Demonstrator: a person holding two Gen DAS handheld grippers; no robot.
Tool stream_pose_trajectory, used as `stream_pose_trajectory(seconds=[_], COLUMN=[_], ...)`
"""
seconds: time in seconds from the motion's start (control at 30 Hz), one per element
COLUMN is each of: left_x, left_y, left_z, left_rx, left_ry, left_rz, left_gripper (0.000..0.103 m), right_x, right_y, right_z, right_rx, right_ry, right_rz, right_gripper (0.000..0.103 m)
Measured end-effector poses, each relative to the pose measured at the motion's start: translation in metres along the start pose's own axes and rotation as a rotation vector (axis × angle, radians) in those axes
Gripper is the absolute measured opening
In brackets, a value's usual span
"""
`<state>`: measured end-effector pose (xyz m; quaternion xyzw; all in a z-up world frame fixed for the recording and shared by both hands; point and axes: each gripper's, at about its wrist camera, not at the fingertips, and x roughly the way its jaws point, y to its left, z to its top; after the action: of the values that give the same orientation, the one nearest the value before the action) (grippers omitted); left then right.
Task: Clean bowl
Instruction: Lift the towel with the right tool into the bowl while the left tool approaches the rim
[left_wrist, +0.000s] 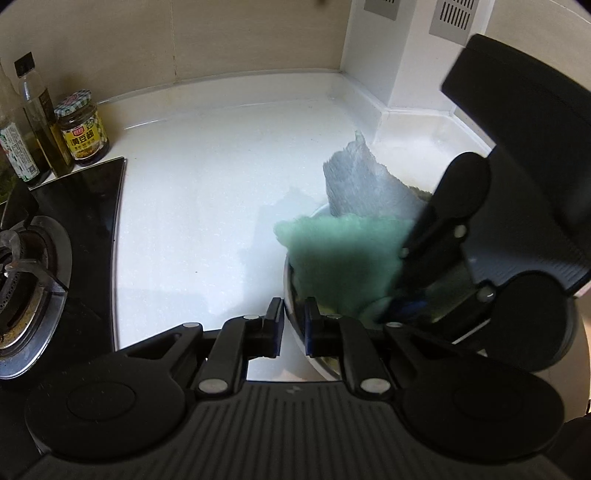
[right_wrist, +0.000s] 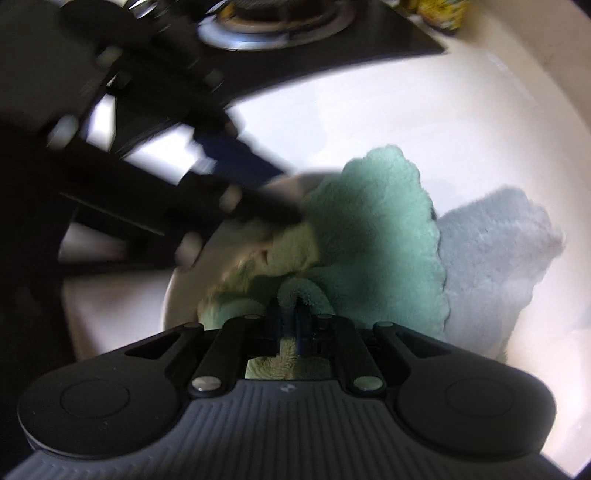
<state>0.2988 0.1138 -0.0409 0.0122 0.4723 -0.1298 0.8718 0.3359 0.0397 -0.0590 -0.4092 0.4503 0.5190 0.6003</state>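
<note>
We find the bowl (left_wrist: 295, 343) sitting on the white counter (left_wrist: 207, 206), close in front of the left wrist camera, its metal rim curving up from between the left gripper (left_wrist: 294, 317) fingers. That gripper is clamped on the near rim of the bowl: one finger stands outside the wall, the other inside, with the thin edge pinched between the blue pads. It reaches in low and roughly level with the counter.

From the right side comes the right gripper (left_wrist: 397, 314), tilted steeply so that its fingers point down into the bowl. In its own view the right gripper (right_wrist: 291, 314) has its jaws drawn nearly together on a fold of the green cloth (right_wrist: 373, 240), which bunches up around the fingertips. The cloth fills much of the bowl (right_wrist: 184, 295) and spills over its far edge; a grey cloth (right_wrist: 495, 243) lies beside it (whether the two are one piece with two faces we cannot tell). In the left view the green cloth (left_wrist: 340, 258) drapes over the rim while the grey cloth (left_wrist: 362, 181) stands up behind it.

The right wrist picture is smeared, and the left gripper (right_wrist: 236, 192) shows there as a dark blur crossing to the bowl's rim.

At the left of the counter we see the black stove top (left_wrist: 88, 206) with its burner (left_wrist: 22, 269), and behind it a jar (left_wrist: 83, 129) and two bottles (left_wrist: 40, 110) against the wall.
</note>
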Motion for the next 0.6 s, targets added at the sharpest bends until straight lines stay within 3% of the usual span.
stream_pose_trajectory(seconds=[0.1,0.2,0.27,0.4,0.53,0.6], left_x=[0.0,-0.001,-0.001,0.0,0.0,0.0], left_y=[-0.001,-0.003,-0.005,-0.004,-0.001,-0.001], left_z=[0.0,-0.001,-0.001,-0.001,0.0,0.0], left_rx=[0.004,0.011,0.018,0.011,-0.004,-0.007], left_ry=[-0.002,-0.003,-0.002,-0.002,-0.005,-0.008], left_rz=[0.007,0.012,0.022,0.026,0.021,0.022], left_gripper=[0.01,0.01,0.01,0.01,0.01,0.01], right_x=[-0.006,-0.01,-0.012,-0.014,-0.026,-0.025], right_y=[-0.008,-0.018,-0.017,-0.014,-0.015,-0.016], right_z=[-0.007,-0.006,-0.002,-0.004,-0.02,-0.024], right_rx=[-0.008,0.024,0.034,0.068,0.034,0.022], right_ry=[0.036,0.001,-0.067,-0.143,-0.103,-0.069], right_rz=[-0.086,-0.159,-0.185,-0.102,0.022,0.014], right_gripper=[0.005,0.004,0.004,0.008,0.008,0.006])
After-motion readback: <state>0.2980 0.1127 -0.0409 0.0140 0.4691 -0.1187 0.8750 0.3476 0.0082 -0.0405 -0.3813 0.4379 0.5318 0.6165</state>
